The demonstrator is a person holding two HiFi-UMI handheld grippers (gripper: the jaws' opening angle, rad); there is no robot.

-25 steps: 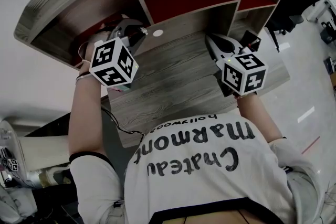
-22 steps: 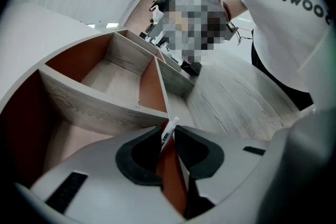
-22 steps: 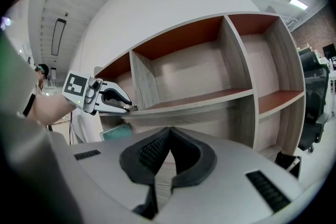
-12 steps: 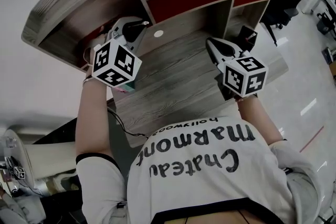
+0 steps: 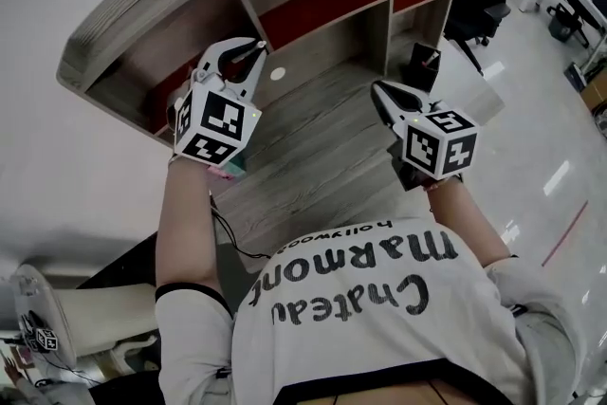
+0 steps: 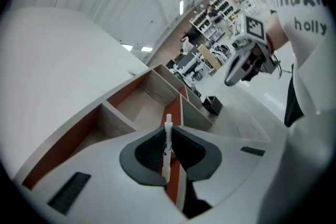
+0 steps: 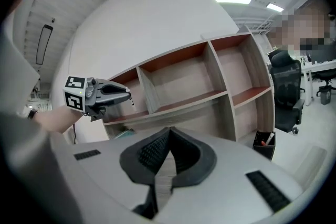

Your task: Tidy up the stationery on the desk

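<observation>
Biggest first: on the grey wood-grain desk (image 5: 327,142) with its matching wood-grain shelf unit (image 5: 318,0) (red-brown back panels), the change is on our left side. Over the last second the left gripper (image 6: 168,135) has come up off the left end of the desktop. It now sits in front of the shelf unit's lower-left compartment, rolled a little. Its jaws have just been closing and are now clenched on a slim white pen (image 6: 167,157). The pen runs along the gap between the pads, with one end sticking out past the tips. In the right gripper view it shows only as a thin sliver at that gripper's nose. The right gripper (image 7: 168,136) has drifted sideways over the right half of the desk, jaws pressed together with nothing between them. We read this as pick done, carry starting. The pen is off the desk and needs a home, most likely the small black square pen holder (image 5: 424,66). That stands at the desk's far right, beside the shelf's end panel and well apart from the left gripper, with a red-tipped item already in it. A teal-and-pink flat item (image 5: 228,168) lies below the left gripper at the desk's left edge; we can't tell what it is. Writing: the white T-shirt (image 5: 379,299) carries "Chateau Marmont" in large black script, upside down from the head view, with a smaller "hollywood" line by it. The marker cubes (image 5: 220,123) show only black-and-white square patterns. Nothing is legible on the pen or holder.
</observation>
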